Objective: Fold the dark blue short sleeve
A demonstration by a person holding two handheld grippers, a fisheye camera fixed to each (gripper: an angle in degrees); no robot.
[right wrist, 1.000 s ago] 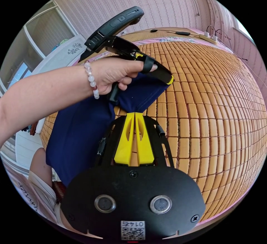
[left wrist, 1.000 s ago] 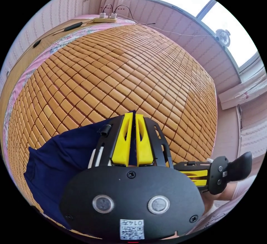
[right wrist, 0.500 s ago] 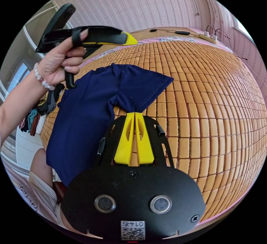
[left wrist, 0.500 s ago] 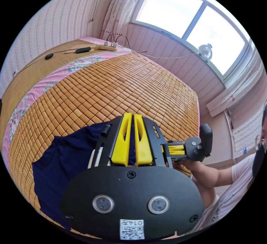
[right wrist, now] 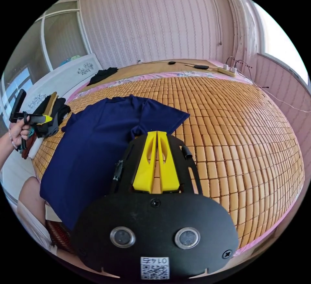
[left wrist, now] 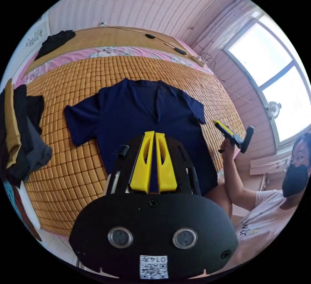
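The dark blue short sleeve shirt (left wrist: 145, 115) lies spread flat on the bamboo mat (left wrist: 81, 80) covering the bed, collar toward the far wall, both sleeves out to the sides, its hem hanging over the near edge. The left tool (left wrist: 154, 133) hovers above the shirt with its yellow jaws clenched together on nothing. The right tool (right wrist: 156, 133) is likewise closed and empty, raised beside the shirt's sleeve (right wrist: 162, 115). A pile of clothes (left wrist: 19, 135) rests at the mat's edge.
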